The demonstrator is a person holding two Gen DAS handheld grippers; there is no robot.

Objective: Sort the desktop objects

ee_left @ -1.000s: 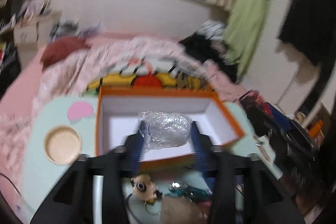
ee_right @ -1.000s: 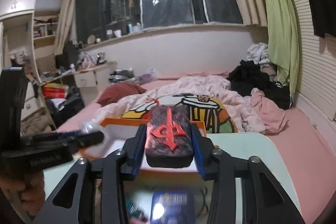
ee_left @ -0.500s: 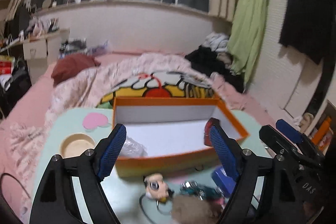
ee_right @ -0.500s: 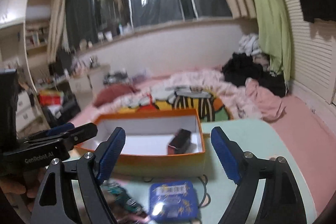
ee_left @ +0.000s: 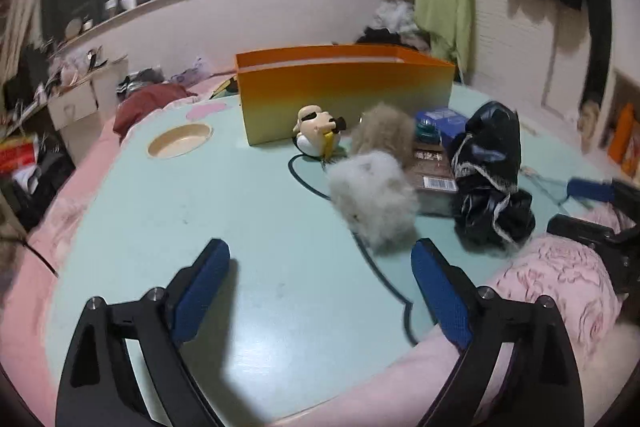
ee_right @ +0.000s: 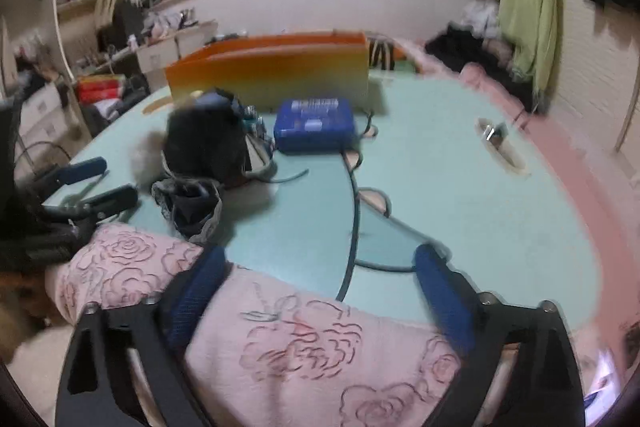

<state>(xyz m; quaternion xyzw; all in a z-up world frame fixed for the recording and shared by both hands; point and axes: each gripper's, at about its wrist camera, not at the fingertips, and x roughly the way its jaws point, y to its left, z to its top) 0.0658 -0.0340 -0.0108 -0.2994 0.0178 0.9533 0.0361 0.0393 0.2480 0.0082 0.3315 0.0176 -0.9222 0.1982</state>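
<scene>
Both grippers hang low over the near edge of the pale green table (ee_left: pixel 168 211). The left gripper (ee_left: pixel 320 291) and right gripper (ee_right: pixel 320 279) have just been opening; each stands released with nothing between its blue pads. The orange box (ee_left: pixel 344 95) stands at the far side, with a white fluffy ball (ee_left: pixel 372 195), cartoon figurine (ee_left: pixel 316 131), black cloth (ee_left: pixel 492 171) and blue tin (ee_right: pixel 314 125) clustered in front of it.

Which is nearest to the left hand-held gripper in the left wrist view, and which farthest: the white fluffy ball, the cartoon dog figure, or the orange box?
From the left hand-held gripper, whose jaws have just been opening with nothing between them:
1. White fluffy ball, just ahead, to the right.
2. Cartoon dog figure, further back, near centre.
3. Orange box, behind the figure.
</scene>
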